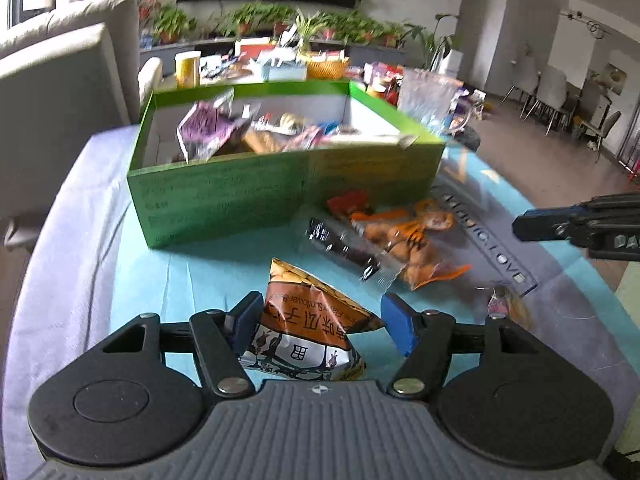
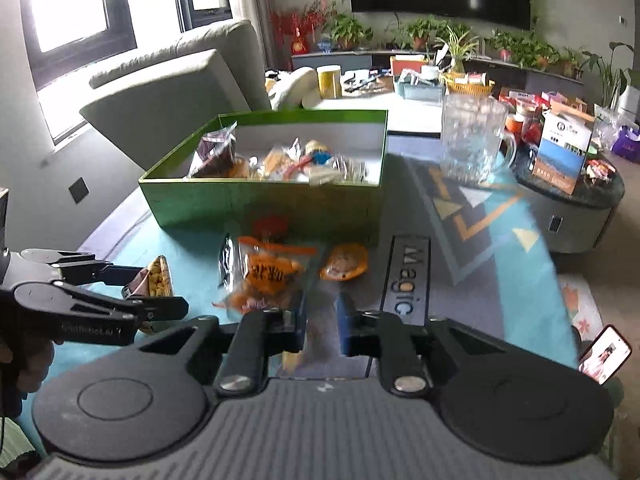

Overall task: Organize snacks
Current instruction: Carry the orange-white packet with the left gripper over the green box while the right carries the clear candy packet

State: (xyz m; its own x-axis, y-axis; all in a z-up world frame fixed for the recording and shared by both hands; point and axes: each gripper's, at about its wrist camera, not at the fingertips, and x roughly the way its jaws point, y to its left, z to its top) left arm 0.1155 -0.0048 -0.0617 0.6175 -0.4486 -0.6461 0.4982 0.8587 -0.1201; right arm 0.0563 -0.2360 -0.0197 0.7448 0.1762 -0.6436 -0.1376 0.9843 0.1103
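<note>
Left gripper (image 1: 316,316), lower centre of the left wrist view, was clamped on the sunflower seed packet (image 1: 304,300): one pad flat on its side, the other on its far corner, packet tipped up off the teal mat (image 1: 160,280). Right gripper (image 2: 321,316), bottom centre of its own view, had its jaws nearly together with nothing clearly between them. Green box (image 1: 224,200), upper centre, already held several snacks. An orange snack bag (image 2: 272,276), a dark packet (image 1: 340,244) and a small round snack (image 2: 344,266) lay loose on the mat just in front of the box.

The seed packet looked light, puffy and crinkly, with slick foil. Likely best pinched across the flat middle or the seam, since a corner grip could slip.
</note>
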